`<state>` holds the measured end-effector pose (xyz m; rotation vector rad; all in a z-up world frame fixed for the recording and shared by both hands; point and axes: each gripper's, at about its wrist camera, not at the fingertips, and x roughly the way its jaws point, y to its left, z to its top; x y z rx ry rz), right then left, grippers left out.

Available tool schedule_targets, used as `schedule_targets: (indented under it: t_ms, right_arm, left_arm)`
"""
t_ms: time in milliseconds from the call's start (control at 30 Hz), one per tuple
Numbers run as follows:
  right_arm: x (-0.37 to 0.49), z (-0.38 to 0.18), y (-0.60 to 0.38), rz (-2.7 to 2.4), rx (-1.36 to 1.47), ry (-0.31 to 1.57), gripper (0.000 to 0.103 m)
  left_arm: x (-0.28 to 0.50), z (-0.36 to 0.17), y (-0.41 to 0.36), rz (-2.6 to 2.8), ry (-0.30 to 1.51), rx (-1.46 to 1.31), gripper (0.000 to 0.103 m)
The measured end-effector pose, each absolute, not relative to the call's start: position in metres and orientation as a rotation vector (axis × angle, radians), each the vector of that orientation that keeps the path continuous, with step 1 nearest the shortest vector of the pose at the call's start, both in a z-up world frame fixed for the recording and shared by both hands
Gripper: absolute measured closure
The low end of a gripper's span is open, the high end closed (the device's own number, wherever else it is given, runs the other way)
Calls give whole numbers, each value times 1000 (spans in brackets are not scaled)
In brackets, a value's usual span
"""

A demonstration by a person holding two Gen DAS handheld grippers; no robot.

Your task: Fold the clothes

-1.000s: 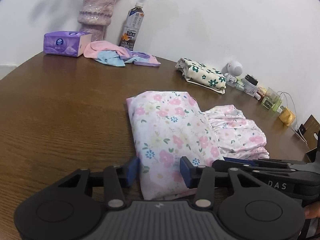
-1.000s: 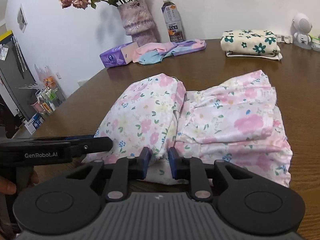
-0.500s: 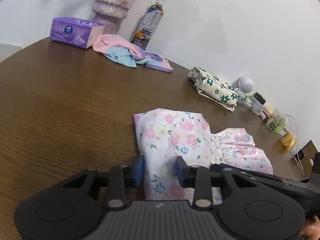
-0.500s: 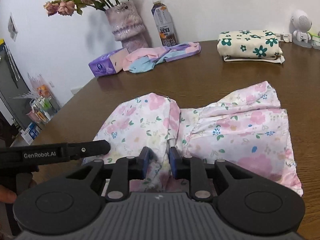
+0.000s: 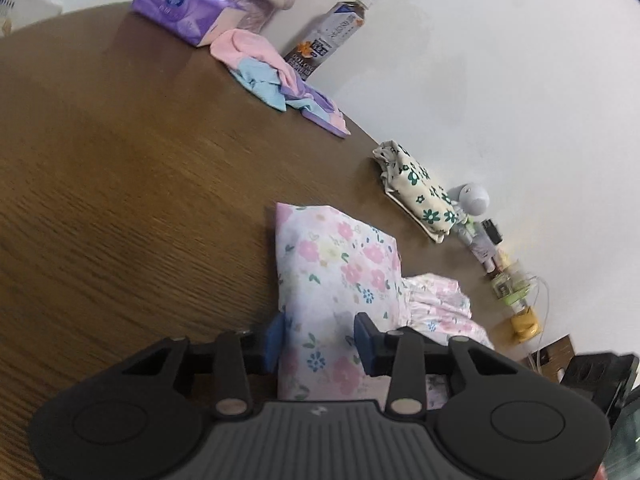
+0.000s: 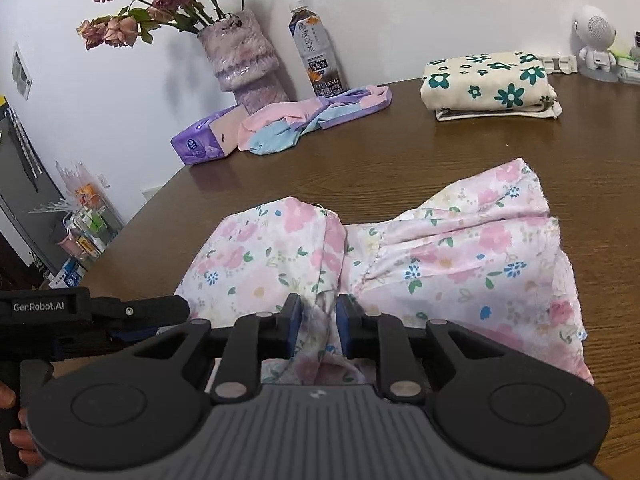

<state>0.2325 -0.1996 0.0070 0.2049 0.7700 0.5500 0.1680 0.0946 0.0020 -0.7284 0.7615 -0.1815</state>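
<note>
A round table (image 6: 400, 152) of dark brown wood with visible grain carries a thin, soft cotton dress (image 6: 460, 248), white with pink flowers and small blue and green sprigs. The dress lies near the table's front edge, partly folded: one half forms a smooth, puffy rectangular pad, the other spreads out in gathered, ruffled pleats.

The left gripper (image 5: 318, 338), matte black plastic with blue pads (image 5: 274, 338), has its fingers partly open, one on each side of the padded half's near end; the cloth fills the gap and the pads touch its sides.

The right gripper (image 6: 318, 320) has its fingers drawn close together, pinching a bunched ridge of dress fabric at the seam between the two halves.

Along the table's far edge, against a white wall, stand a fuzzy lilac vase (image 6: 244, 56) of dried roses, a plastic tea bottle (image 6: 316, 56) and a glossy purple tissue pack (image 6: 206, 140). A crumpled pink, blue and purple garment (image 6: 304, 116) lies beside them. Farther right sits a neatly folded cream cloth (image 6: 490, 80) printed with dark green flowers, and a small white rounded figurine (image 6: 596, 40).
</note>
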Motion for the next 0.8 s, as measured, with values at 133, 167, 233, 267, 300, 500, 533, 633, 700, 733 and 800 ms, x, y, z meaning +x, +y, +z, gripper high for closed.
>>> schedule_targets:
  t_ms: [133,167,233,267,300,500,533,633,700,733,800]
  right_arm:
    - [233,5,-204,560,227,771,85]
    - [233,4,-205,561,230,770,85]
    - [232,5,-205,562,232,769,85]
    - [232,5,-205,563,233,768,84]
    - [232,5,-205,563,235,769,84]
    - [232,4,-203,566,234,765,84]
    - [232,4,-202,569,232,765,84]
    - [230,8,-203,589,241,762,83]
    - [228,14,-206,599,249,746,83]
    - [227,18,-209,598,246,733,83]
    - [223,24,-216,590,232,710,83]
  left_arm:
    - [169,-5,104,-182,752,-815,67]
    - [168,-6,105,-181,749,-825,67]
    - [168,-7,104,-177,746,-820,75]
    - [169,-7,103,-173,748,-807,77]
    - [169,-7,101,-169,751,-795,79]
    - [166,7,93,-178,693,-713,98]
    - [165,11,90,-179,681,-689,98]
    - [165,27,81,-168,650,-572,99]
    - [166,38,72,-160,633,-477,99]
    - [167,45,67,-156,625,-424,99]
    - [170,59,51,-149,605,-273,99]
